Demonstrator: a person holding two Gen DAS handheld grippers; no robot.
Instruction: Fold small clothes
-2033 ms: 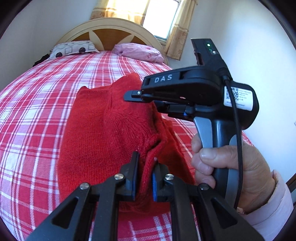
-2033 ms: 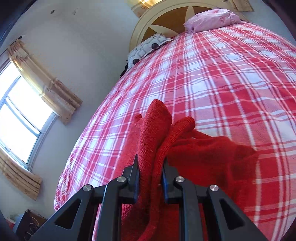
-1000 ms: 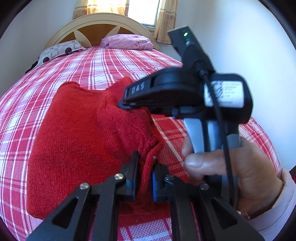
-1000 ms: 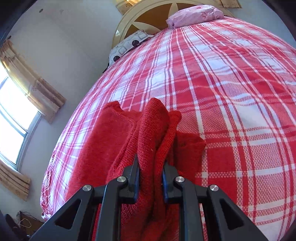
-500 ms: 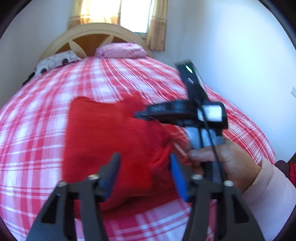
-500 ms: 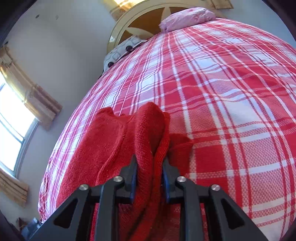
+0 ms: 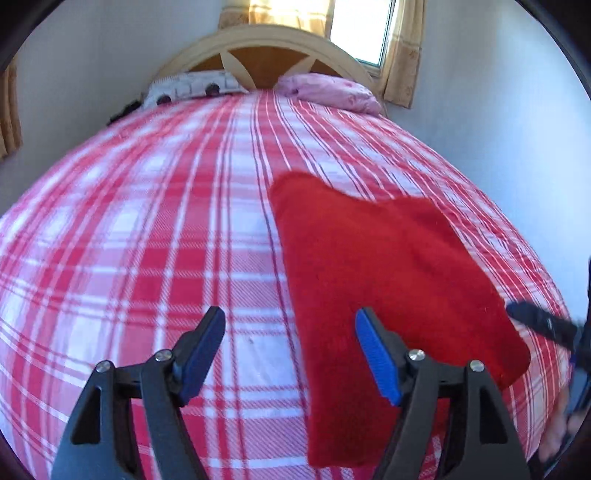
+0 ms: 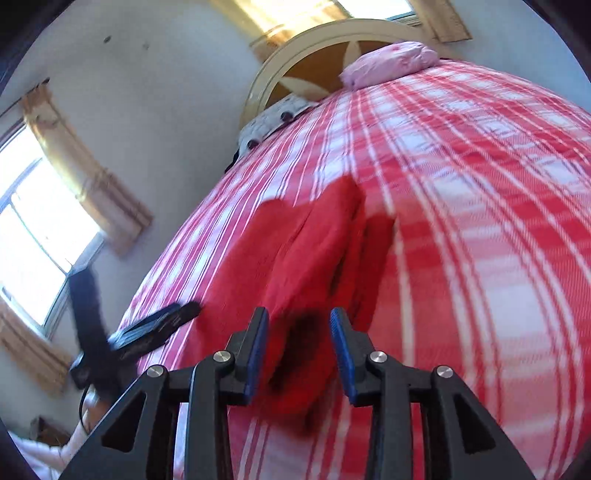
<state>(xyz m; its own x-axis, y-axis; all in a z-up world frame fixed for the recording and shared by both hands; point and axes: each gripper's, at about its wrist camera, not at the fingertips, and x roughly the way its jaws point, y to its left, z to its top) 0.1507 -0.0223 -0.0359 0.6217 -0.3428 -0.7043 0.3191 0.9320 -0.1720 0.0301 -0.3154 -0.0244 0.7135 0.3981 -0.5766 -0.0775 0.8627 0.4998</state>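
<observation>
Nearest in the left wrist view: left gripper [image 7: 290, 345], jaws spread wide, nothing between the blue pads [image 7: 376, 356], held above the red-and-white plaid bedspread [image 7: 147, 258]. Just beyond the right-hand pad: red knitted garment [image 7: 384, 266], lying folded and flat on the bedspread, toward the right side of the bed, clear of both pads. At the far right edge of that view, blurred: black body of the other tool and a bit of skin beneath it, too smeared to read further.

Nearest in the right wrist view: right gripper [image 8: 300, 338], jaws parted, blue pads either side of the near end of the red knitted garment [image 8: 306, 258] but not pressing on it. Dark shadow on the cloth between the pads. A lengthwise fold ridge along the garment's right side, running away from the camera. To the left, blurred: left gripper's black body [image 8: 122, 332], off the cloth.

Farther back: grey patterned pillow [image 7: 192, 88] and pink pillow [image 7: 332, 90] side by side at the head of the bed. Behind them, arched cream headboard [image 7: 266, 40] with wooden panels. Last, a bright window [image 7: 364, 27] with yellow curtains [image 7: 404, 55] and pale walls.
</observation>
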